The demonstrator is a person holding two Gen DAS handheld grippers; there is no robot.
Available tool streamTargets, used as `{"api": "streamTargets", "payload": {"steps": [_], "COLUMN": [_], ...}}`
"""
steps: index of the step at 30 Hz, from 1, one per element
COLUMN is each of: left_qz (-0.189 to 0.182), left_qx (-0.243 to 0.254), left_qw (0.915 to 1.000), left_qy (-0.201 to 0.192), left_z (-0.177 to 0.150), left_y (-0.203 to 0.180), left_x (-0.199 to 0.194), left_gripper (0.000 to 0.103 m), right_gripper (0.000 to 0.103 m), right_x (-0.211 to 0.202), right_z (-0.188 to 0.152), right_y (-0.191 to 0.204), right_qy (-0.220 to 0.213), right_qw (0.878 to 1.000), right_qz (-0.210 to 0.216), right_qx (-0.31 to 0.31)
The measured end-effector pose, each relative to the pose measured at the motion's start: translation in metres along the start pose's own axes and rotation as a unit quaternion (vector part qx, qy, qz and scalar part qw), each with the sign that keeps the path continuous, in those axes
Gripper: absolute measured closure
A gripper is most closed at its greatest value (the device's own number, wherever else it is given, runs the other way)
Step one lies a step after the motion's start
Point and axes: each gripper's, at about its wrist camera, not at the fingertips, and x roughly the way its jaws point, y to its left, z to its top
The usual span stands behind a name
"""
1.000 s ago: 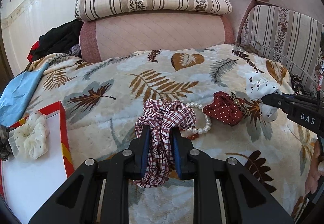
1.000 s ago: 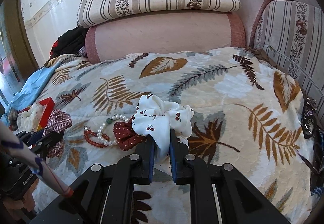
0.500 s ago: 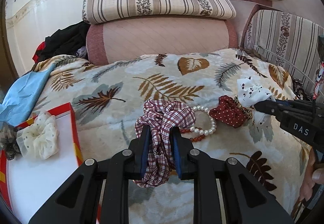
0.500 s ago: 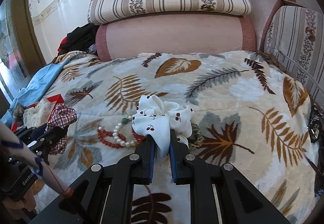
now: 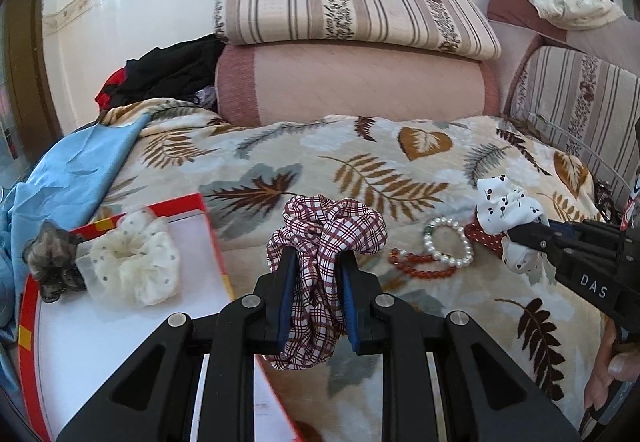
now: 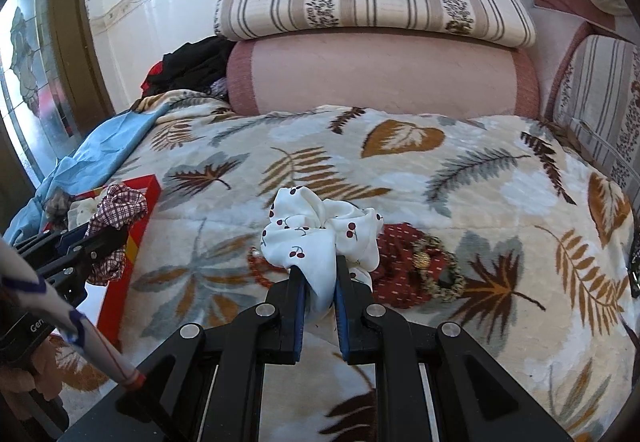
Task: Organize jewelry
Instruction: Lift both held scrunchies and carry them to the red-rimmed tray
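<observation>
Left gripper [image 5: 316,282]: clamped on plaid scrunchie [image 5: 326,226], held beside the red-rimmed tray [image 5: 216,238] | Right gripper [image 6: 318,284]: clamped on cherry-print scrunchie [image 6: 316,234], above leaf-print blanket [image 6: 460,170].

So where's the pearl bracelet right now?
In the left wrist view, the pearl bracelet lies right of centre on the leaf-print blanket, touching the red bead bracelet.
</observation>
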Motion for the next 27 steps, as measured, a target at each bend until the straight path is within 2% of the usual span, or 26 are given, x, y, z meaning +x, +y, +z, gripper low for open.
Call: {"api": "streamTargets", "payload": {"steps": [6, 17, 27], "left_qz": [0.006, 0.016, 0.064], "left_qx": [-0.021, -0.070, -0.131], "left_qw": [0.9997, 0.9973, 0.9894], "left_qy": [-0.007, -0.015, 0.001], "left_z": [0.003, 0.002, -0.008], "left_y": [0.025, 0.080, 0.150], "left_x": [-0.009, -0.029, -0.039], "left_gripper": [0.082, 0.082, 0.082], "right_gripper": [0.089, 0.089, 0.088], "right_x": [-0.003, -0.013, 0.000], "right_z": [0.004, 0.004, 0.009], "right_y": [0.023, 0.089, 0.158], "right_qy": [-0.010, -0.007, 0.026], "right_qw": [1.000, 0.996, 0.990], "right_qz": [0.017, 0.079, 0.137], "right_qx": [0.006, 0.031, 0.009]}}
